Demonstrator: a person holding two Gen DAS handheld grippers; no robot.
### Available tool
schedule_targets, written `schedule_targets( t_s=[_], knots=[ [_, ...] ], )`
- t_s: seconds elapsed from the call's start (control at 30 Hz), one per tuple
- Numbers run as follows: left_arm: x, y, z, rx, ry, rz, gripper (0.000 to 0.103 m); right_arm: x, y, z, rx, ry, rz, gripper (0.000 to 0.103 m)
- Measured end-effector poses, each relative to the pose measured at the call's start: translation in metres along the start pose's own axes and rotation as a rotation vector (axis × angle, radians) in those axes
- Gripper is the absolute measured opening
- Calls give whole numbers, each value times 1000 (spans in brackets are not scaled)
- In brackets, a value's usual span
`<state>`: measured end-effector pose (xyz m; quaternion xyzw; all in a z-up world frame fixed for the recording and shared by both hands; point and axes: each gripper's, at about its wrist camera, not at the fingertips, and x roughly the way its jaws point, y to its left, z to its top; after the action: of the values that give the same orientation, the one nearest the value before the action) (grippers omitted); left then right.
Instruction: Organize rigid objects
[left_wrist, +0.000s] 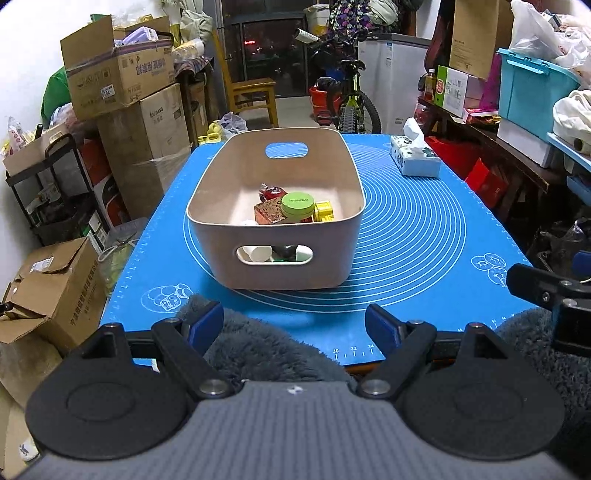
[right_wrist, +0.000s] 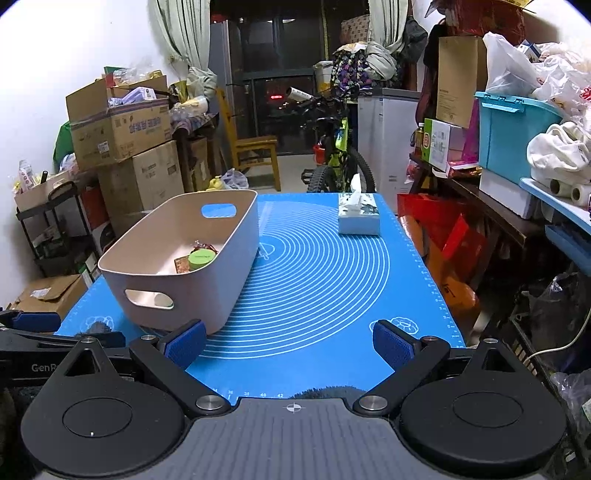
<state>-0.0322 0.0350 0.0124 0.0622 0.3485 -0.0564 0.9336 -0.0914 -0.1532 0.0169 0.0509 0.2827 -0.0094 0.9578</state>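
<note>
A beige plastic bin (left_wrist: 229, 236) with cut-out handles stands on the blue mat (left_wrist: 424, 236); it also shows at the left in the right wrist view (right_wrist: 207, 295). Inside lie a green round tin (left_wrist: 297, 204), a brown patterned box (left_wrist: 266, 214), a yellow toy (left_wrist: 324, 212), a red item (left_wrist: 272, 192) and a white cup (left_wrist: 258, 254). The tin shows in the right wrist view too (right_wrist: 201, 257). My left gripper (left_wrist: 293, 328) is open and empty, at the mat's near edge in front of the bin. My right gripper (right_wrist: 290, 343) is open and empty, to the right of the bin.
A tissue box (left_wrist: 415, 157) sits at the mat's far right (right_wrist: 358, 218). Grey fluffy fabric (left_wrist: 258, 347) lies under the left gripper. Cardboard boxes (left_wrist: 118, 77) are stacked left of the table, a bicycle (left_wrist: 347, 99) behind it, cluttered shelves and a blue crate (left_wrist: 532, 92) on the right.
</note>
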Motion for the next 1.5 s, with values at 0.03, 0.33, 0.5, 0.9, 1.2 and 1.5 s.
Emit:
schedule_targets(
  t_s=[0.03, 0.33, 0.5, 0.9, 1.2, 1.5],
  knots=[
    [0, 0, 0, 0, 0, -1, 84, 0, 0, 0, 0, -1, 0, 97],
    [-1, 0, 0, -1, 0, -3, 84, 0, -1, 0, -2, -1, -2, 97],
    [-1, 0, 0, -1, 1, -3, 84, 0, -1, 0, -1, -1, -1, 97],
    [-1, 0, 0, -1, 1, -2, 84, 1, -1, 0, -1, -3, -2, 97],
    [-1, -1, 0, 1, 2, -3, 84, 0, -3, 1, 1, -2, -2, 97],
    [1, -1, 1, 3, 9, -6, 84, -1, -5, 3, 2, -7, -4, 97]
  ],
)
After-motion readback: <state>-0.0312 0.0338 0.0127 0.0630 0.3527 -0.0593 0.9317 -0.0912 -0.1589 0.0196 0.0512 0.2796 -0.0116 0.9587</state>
